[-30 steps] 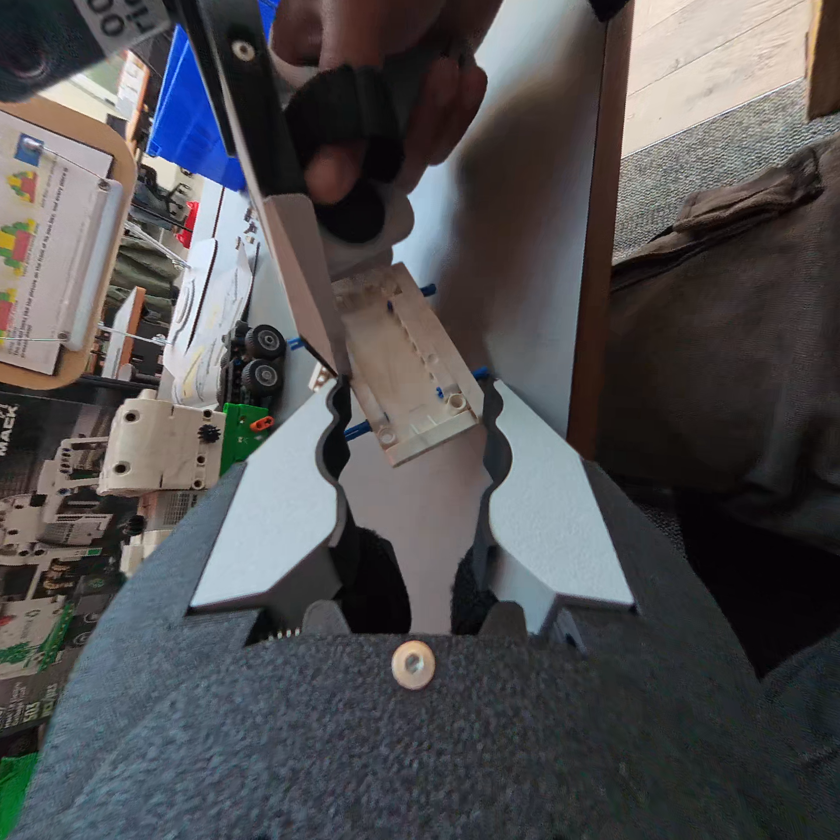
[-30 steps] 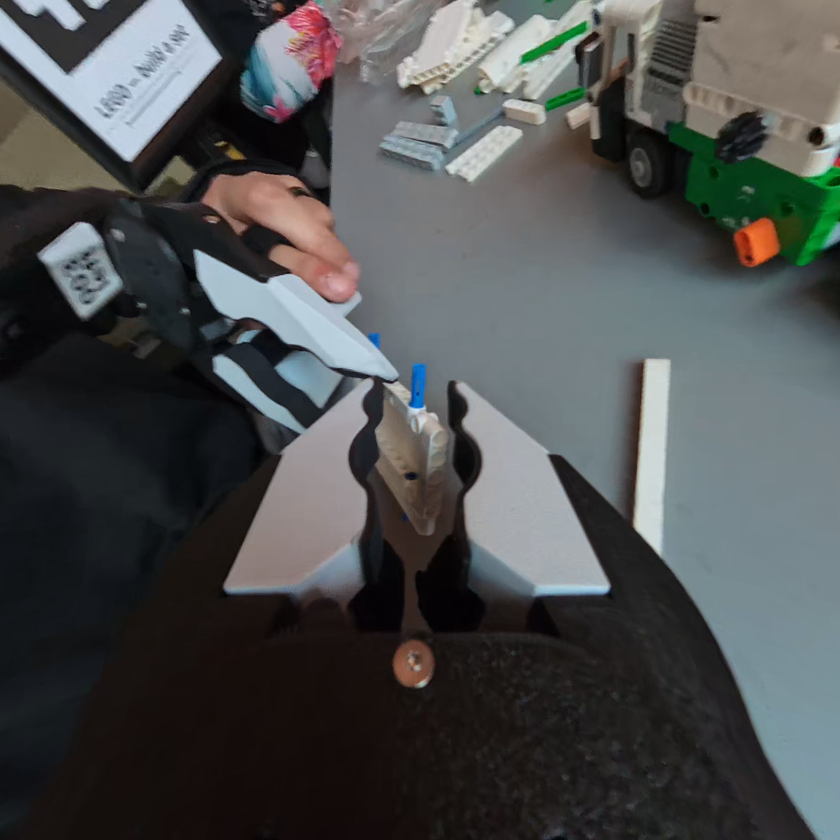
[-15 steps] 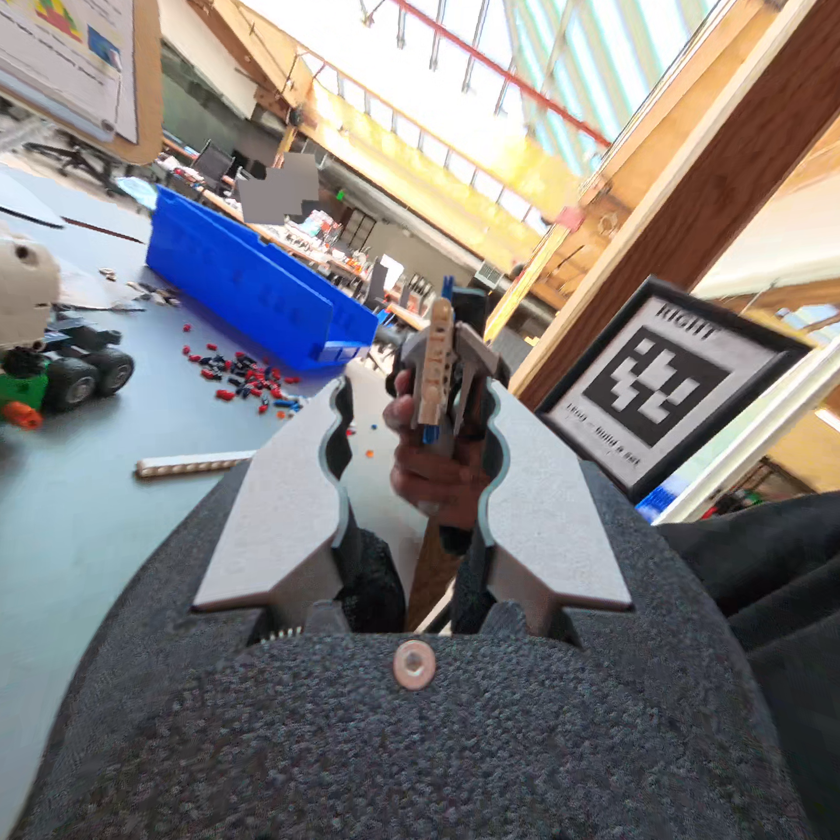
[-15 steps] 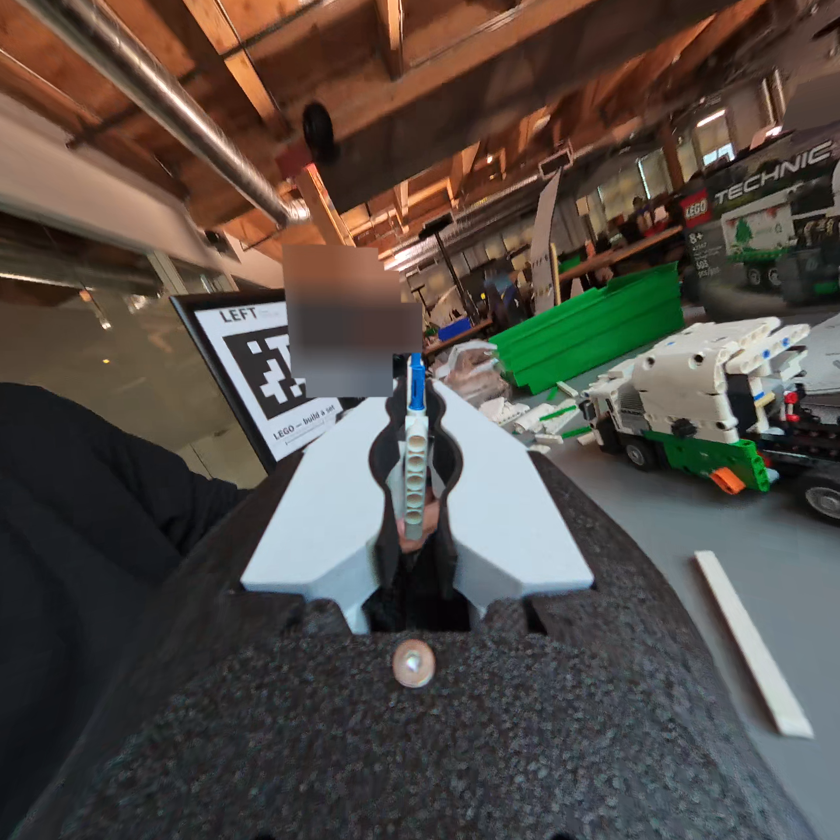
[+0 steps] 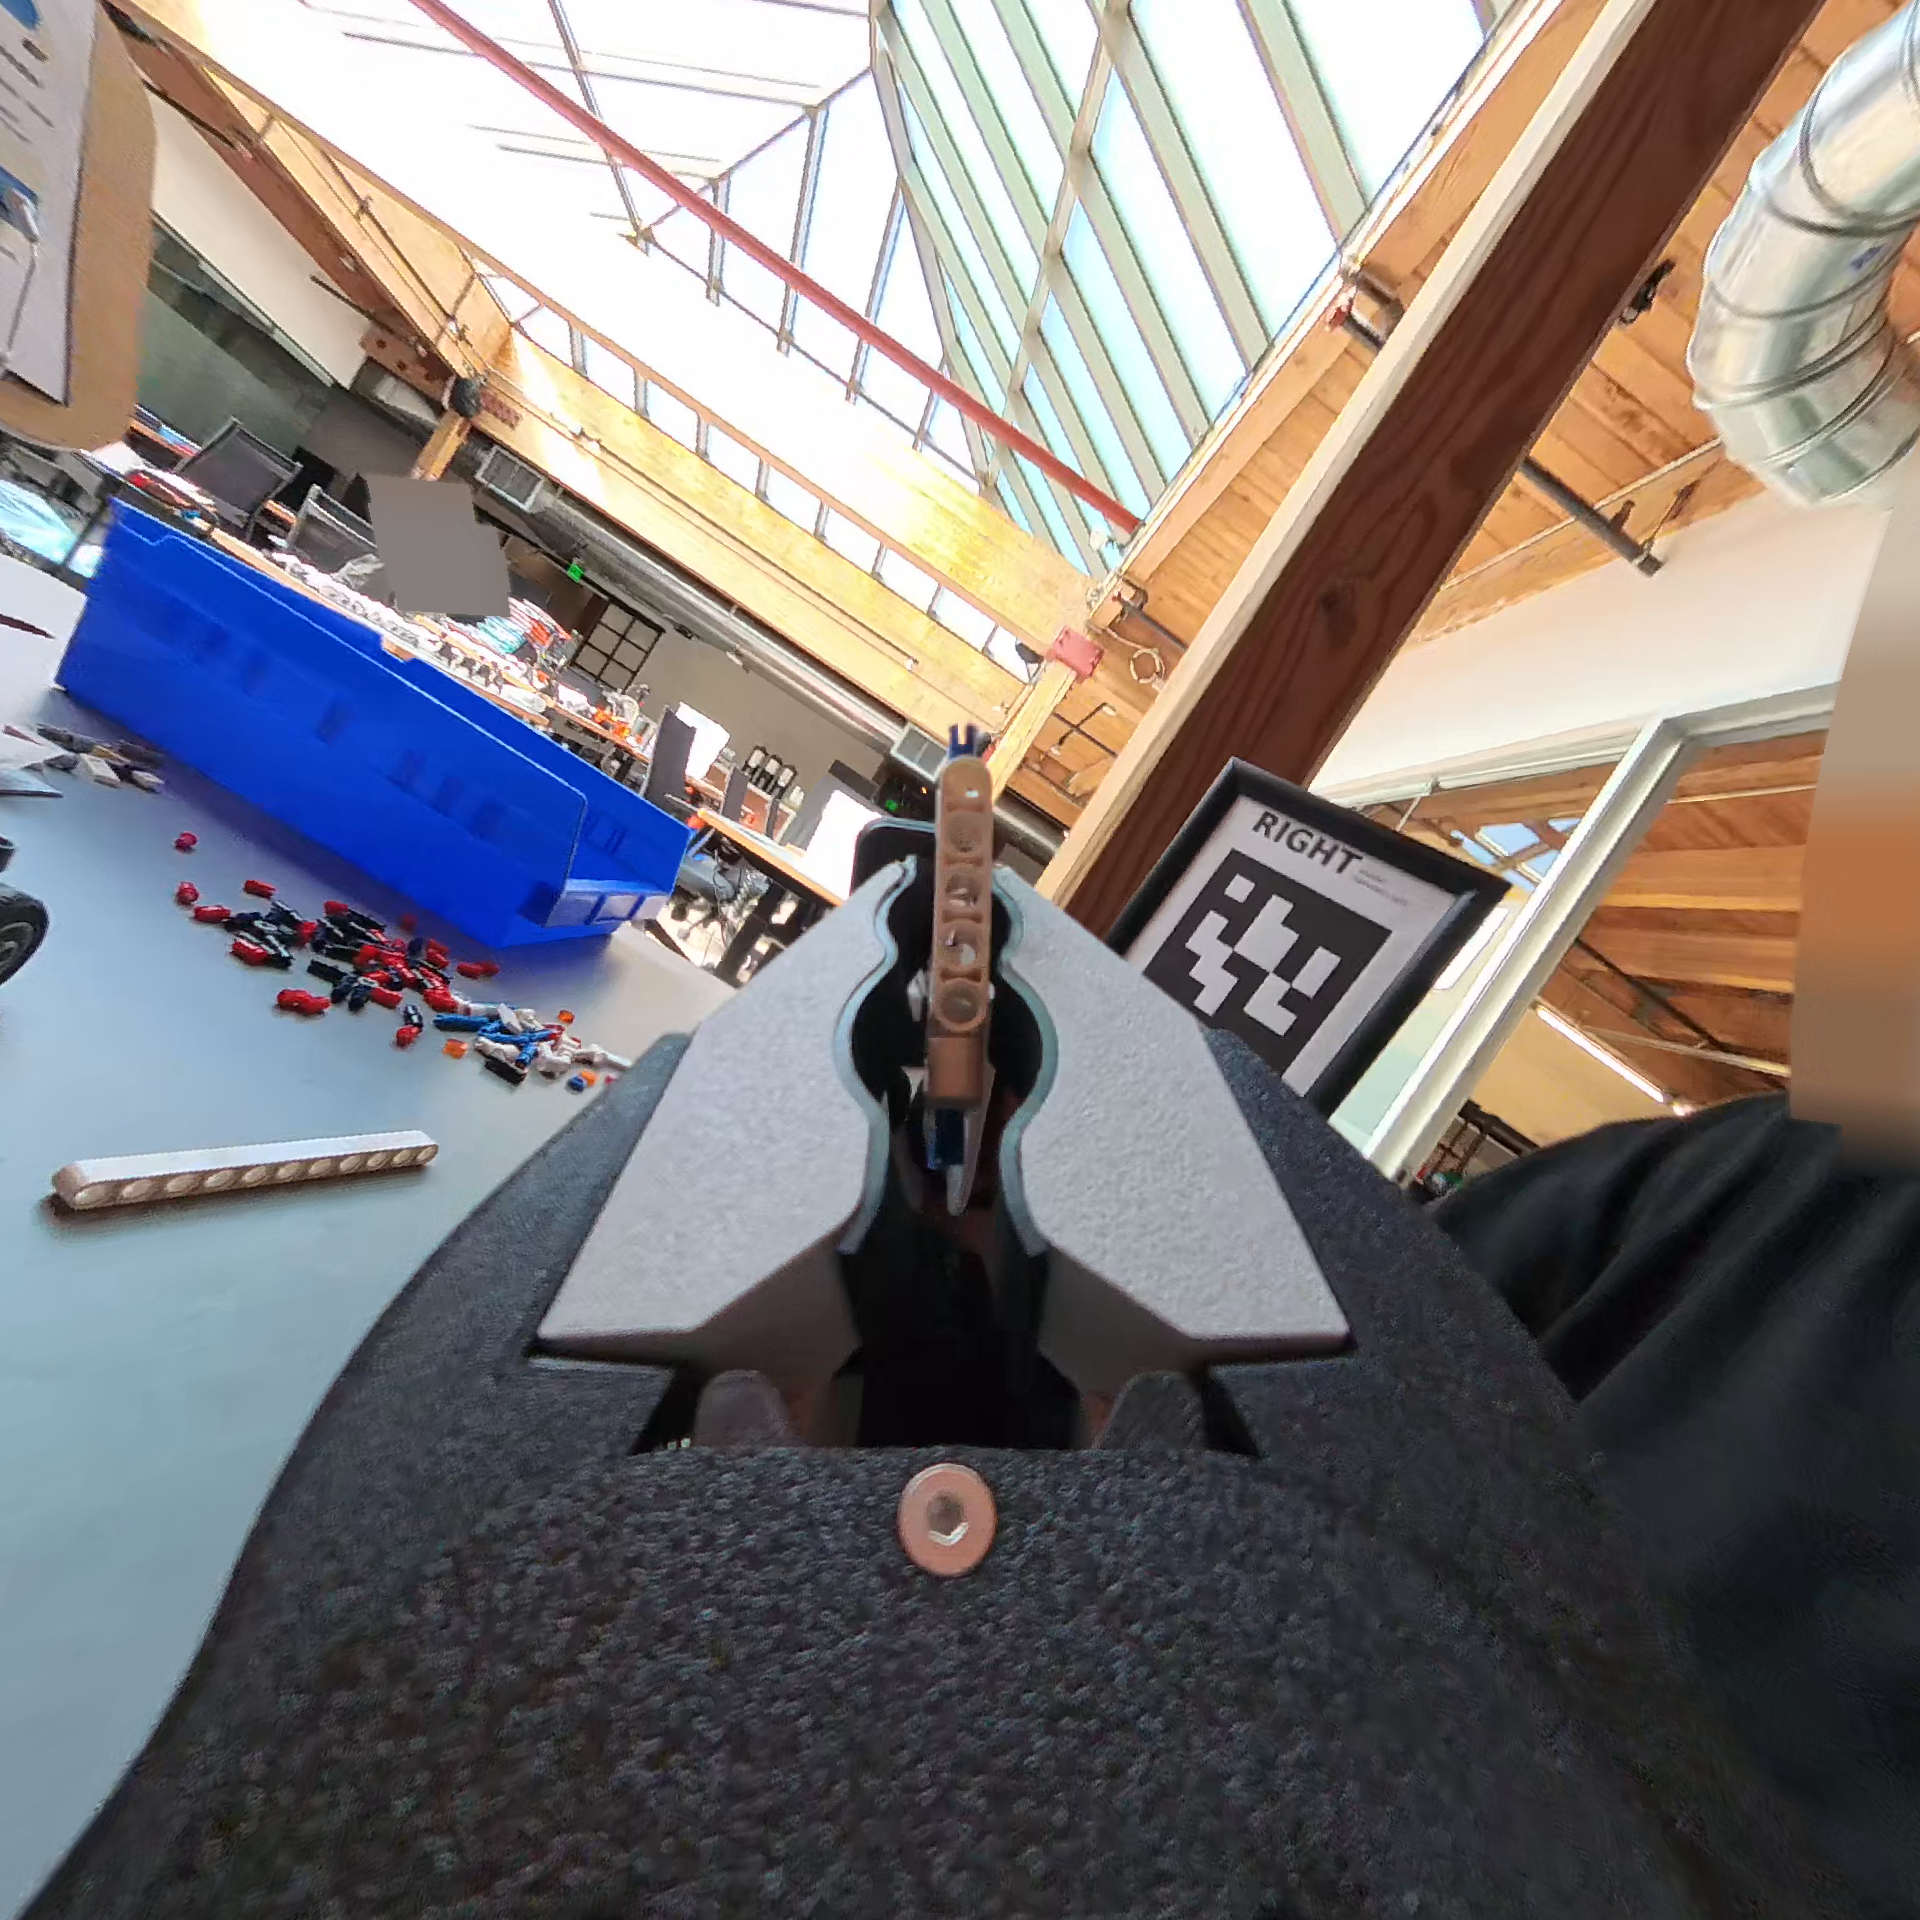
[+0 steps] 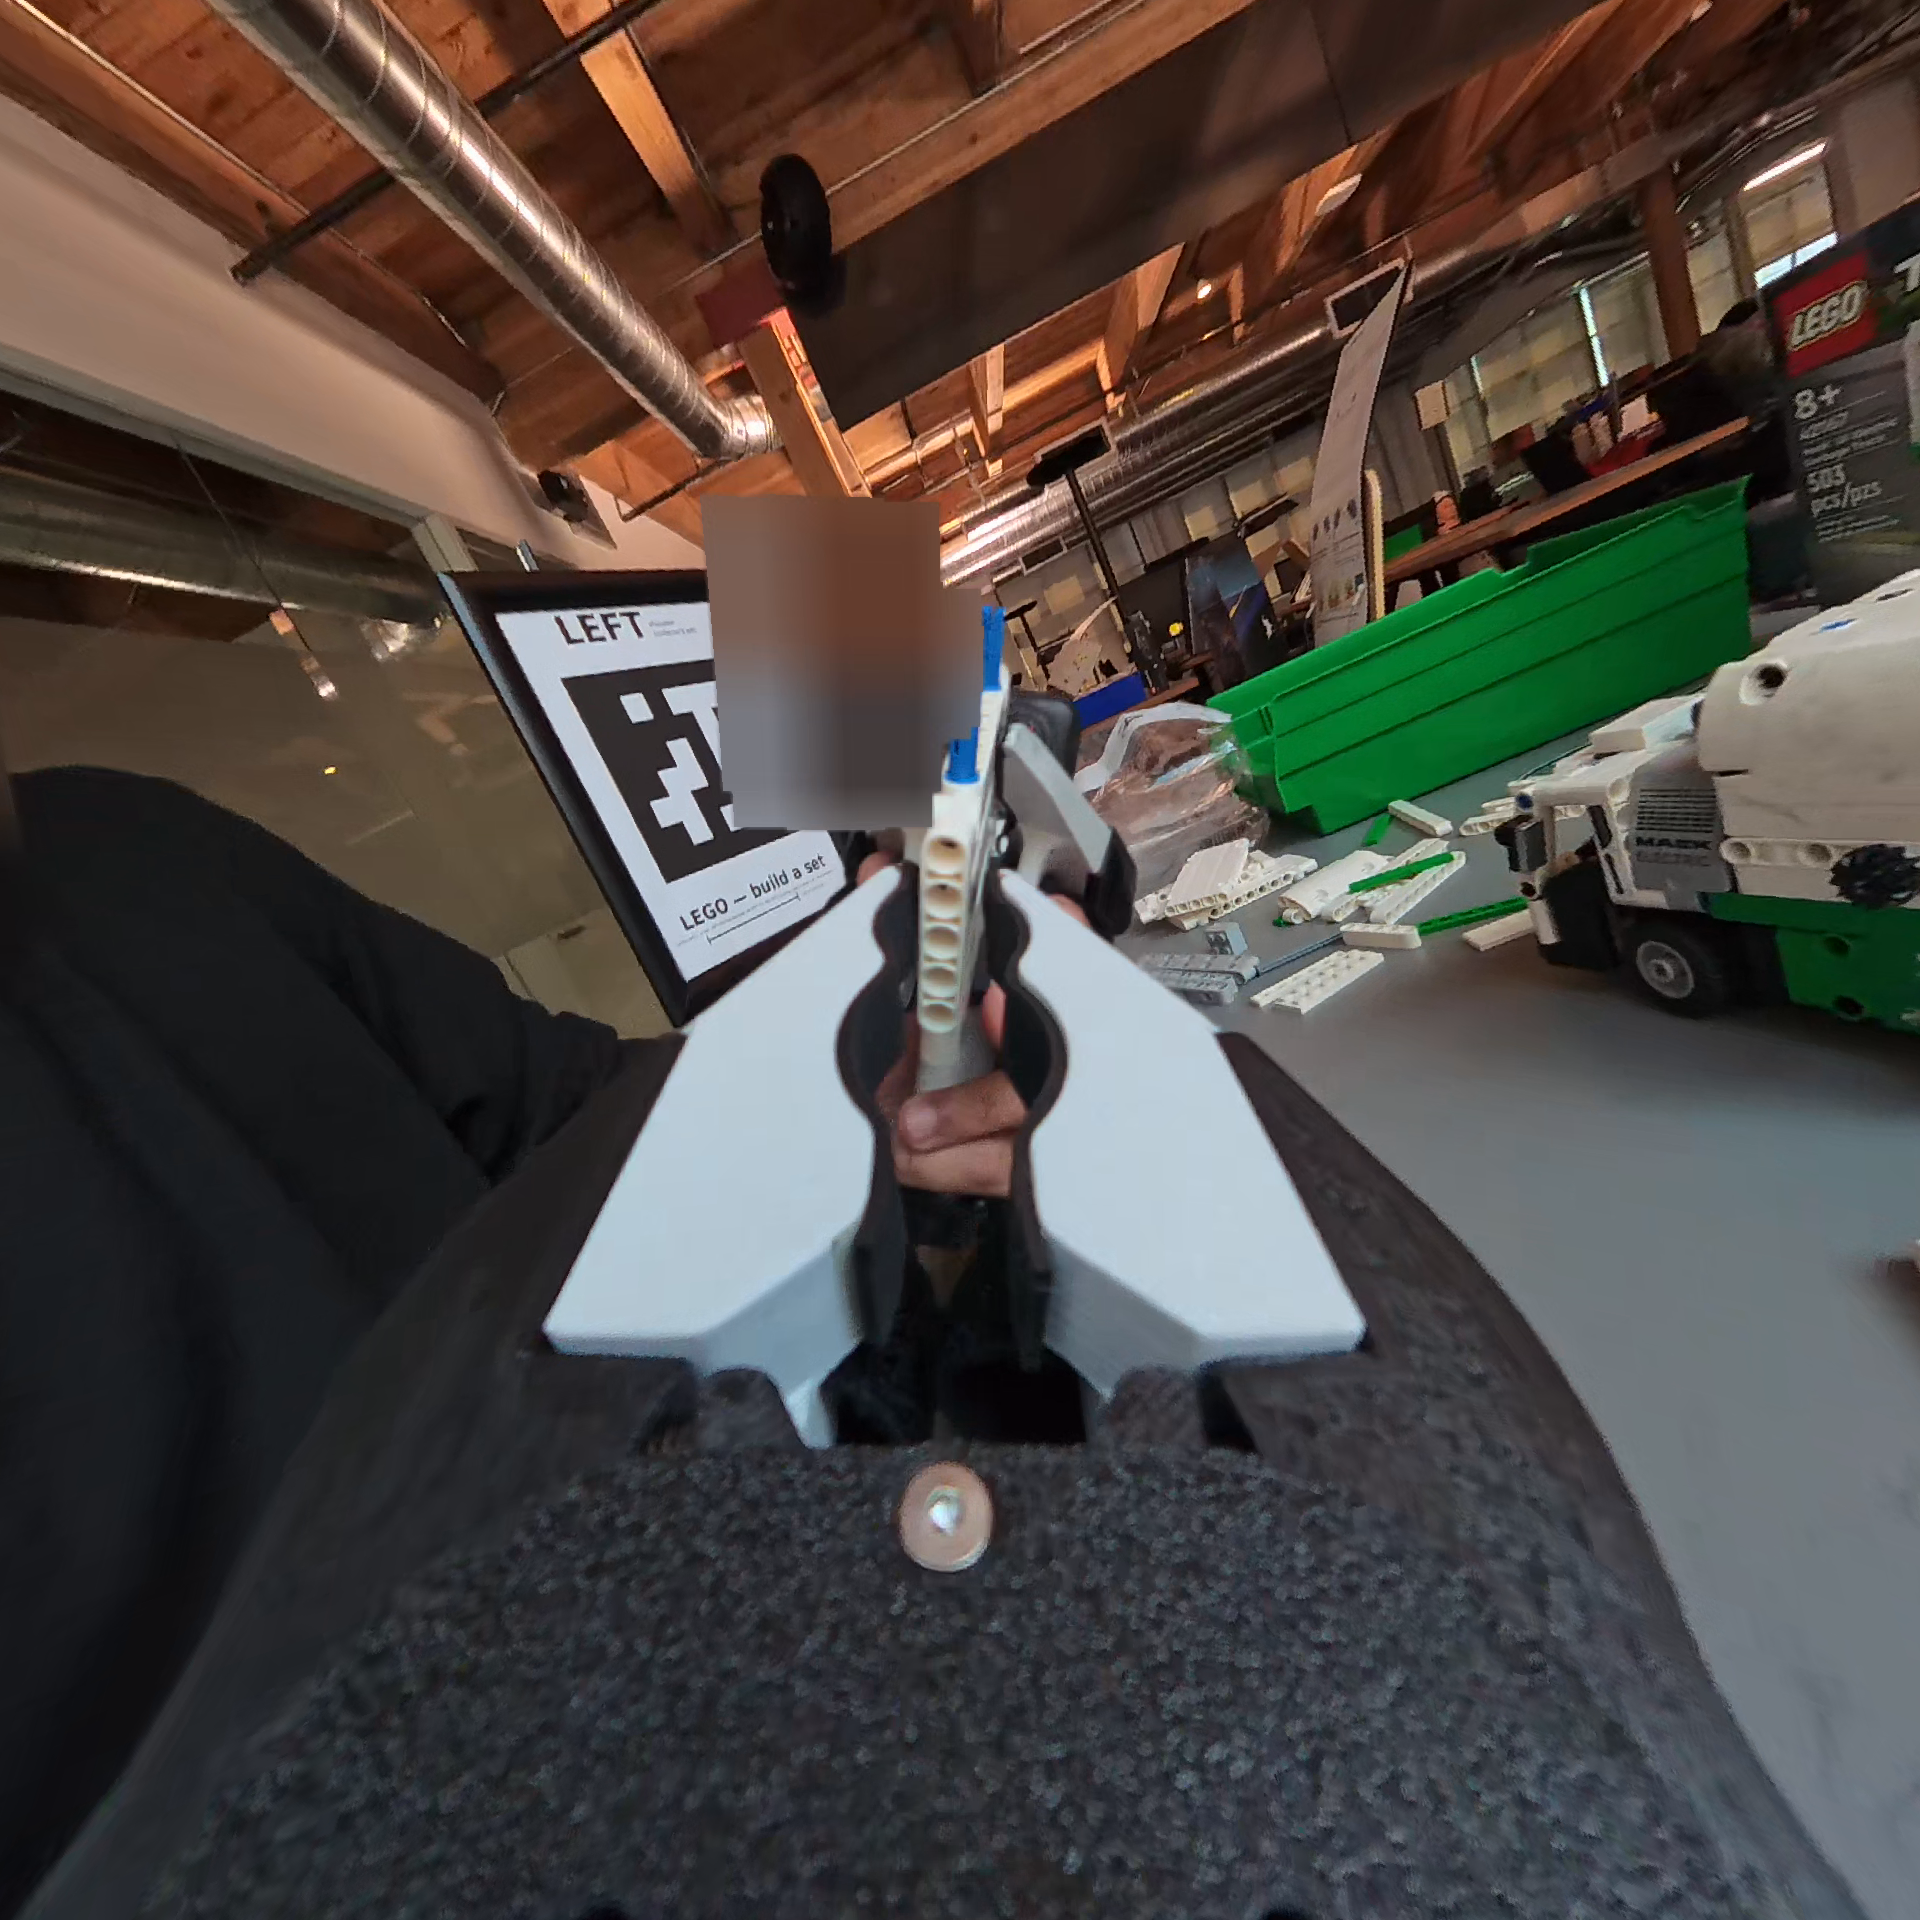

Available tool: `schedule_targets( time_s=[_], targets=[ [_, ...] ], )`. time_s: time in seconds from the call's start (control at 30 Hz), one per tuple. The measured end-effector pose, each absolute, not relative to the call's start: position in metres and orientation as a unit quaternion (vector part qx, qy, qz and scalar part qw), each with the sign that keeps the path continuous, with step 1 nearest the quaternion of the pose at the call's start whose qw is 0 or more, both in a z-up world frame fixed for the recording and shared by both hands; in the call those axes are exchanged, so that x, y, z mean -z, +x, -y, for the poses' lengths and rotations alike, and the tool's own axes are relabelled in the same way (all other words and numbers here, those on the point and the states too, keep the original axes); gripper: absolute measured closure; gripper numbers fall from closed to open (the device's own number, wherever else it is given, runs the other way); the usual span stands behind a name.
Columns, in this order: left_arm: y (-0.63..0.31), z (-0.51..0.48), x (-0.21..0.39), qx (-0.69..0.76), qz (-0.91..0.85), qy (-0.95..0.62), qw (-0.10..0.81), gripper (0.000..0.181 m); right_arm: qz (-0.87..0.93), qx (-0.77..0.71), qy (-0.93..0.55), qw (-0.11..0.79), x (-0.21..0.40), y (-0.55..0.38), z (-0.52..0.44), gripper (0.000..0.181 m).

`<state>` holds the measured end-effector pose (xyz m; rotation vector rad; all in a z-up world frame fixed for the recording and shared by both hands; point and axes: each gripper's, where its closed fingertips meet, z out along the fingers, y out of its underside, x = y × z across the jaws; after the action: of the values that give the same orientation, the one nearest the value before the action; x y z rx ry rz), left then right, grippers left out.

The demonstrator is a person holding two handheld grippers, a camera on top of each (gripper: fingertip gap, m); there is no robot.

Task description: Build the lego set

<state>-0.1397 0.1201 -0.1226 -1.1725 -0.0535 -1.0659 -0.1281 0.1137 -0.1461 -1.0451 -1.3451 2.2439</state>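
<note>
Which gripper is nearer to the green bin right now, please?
Left, it seems. In the right wrist view the left gripper grips the white panel from the far side, toward the green bin; the right gripper grips it from the near side, farther away.

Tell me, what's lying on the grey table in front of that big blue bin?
A scatter of small red, blue and black pieces lies before the blue bin, with a long pale holed beam nearer the camera. The bin's inside is hidden by its wall.
</note>
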Motion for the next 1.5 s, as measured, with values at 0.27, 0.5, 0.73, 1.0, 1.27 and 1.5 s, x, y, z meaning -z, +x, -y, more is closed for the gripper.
schedule_targets(
  time_s=[0.27, 0.5, 0.73, 1.0, 1.27, 1.5],
  targets=[
    [-0.141, -0.123, 0.125, 0.5, -0.001, -0.525, 0.689, 0.175, 0.507, -0.728, -0.421, 0.188, 0.166, -0.141, -0.101, 0.175],
    [-0.162, -0.124, 0.129, 0.461, -0.055, -0.596, 0.655, 0.175, 0.581, -0.638, -0.456, 0.217, 0.178, -0.134, -0.141, 0.163],
    [-0.183, -0.138, 0.178, 0.403, -0.055, -0.687, 0.603, 0.175, 0.749, -0.349, -0.517, 0.224, 0.253, -0.16, -0.23, 0.161],
    [-0.193, -0.143, 0.176, 0.407, -0.035, -0.678, 0.611, 0.175, 0.801, -0.273, -0.5, 0.187, 0.281, -0.172, -0.241, 0.171],
    [-0.195, -0.144, 0.176, 0.409, -0.026, -0.676, 0.612, 0.175, 0.795, -0.283, -0.514, 0.155, 0.283, -0.154, -0.204, 0.175],
    [-0.196, -0.144, 0.176, 0.404, -0.023, -0.678, 0.614, 0.175, 0.742, -0.362, -0.551, 0.124, 0.284, -0.128, -0.143, 0.174]
  ],
)
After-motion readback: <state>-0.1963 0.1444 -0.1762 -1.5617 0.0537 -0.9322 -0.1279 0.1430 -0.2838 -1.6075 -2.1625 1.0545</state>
